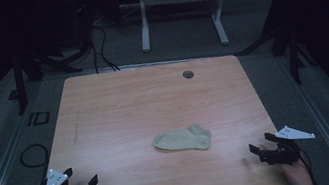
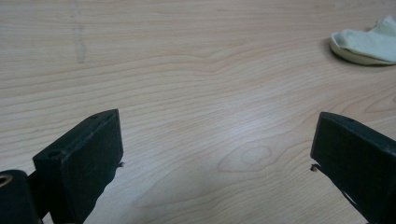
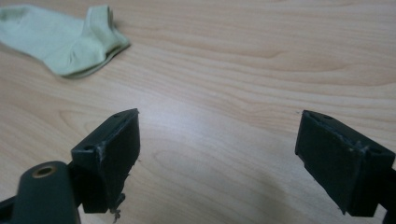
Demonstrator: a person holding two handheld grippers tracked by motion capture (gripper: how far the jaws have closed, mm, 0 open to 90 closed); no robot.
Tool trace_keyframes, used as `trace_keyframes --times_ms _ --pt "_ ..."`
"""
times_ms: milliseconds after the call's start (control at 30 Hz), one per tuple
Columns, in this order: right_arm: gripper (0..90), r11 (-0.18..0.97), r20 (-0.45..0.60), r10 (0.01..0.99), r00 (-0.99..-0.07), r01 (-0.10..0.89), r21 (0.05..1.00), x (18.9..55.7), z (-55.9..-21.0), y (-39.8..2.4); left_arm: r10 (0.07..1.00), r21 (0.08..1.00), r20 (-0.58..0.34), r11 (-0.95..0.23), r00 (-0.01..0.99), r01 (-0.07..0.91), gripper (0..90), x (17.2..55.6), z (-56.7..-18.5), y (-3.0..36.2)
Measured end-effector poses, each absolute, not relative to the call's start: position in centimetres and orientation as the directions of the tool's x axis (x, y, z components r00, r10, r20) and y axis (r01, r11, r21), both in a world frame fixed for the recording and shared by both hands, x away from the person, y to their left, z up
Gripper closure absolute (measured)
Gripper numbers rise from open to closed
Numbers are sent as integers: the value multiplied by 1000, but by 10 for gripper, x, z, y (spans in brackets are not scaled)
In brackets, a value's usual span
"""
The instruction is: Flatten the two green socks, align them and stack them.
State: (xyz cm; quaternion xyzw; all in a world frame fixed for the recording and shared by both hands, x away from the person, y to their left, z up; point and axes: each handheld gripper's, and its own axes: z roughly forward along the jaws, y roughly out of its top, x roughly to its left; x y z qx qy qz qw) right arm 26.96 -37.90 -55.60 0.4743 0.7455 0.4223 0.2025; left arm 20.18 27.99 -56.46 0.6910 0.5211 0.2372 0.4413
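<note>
A pale green ankle sock (image 1: 183, 139) lies flat on the wooden table (image 1: 120, 110), a little right of its middle and toward the near edge. My left gripper (image 1: 81, 176) rests open at the near left corner, well away from the sock (image 2: 366, 45), which lies far off to its upper right. At the near right edge my right gripper (image 1: 260, 142) is open too, its jaws wide apart over bare wood. The sock (image 3: 60, 39) lies ahead of it, up and to the left. Neither gripper holds anything.
A small round grey grommet (image 1: 188, 74) sits in the tabletop near its far edge. Beyond the table stand the white legs of another desk (image 1: 143, 22), and black cables (image 1: 101, 47) trail over the grey floor. A cable loop (image 1: 34, 156) lies left of the table.
</note>
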Motion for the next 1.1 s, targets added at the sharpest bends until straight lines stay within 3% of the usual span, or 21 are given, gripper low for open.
trace_keyframes --times_ms 500,700,1100 --pt "142 9 158 937 -311 472 881 269 -557 -399 947 881 -156 5 281 474 26 194 -565 292" --pt "143 -27 169 949 -266 466 884 269 -562 -403 959 913 -176 74 224 401 26 192 -565 296" --pt "145 -65 172 967 -186 476 877 271 -564 -411 963 914 -180 88 202 395 26 193 -566 296"
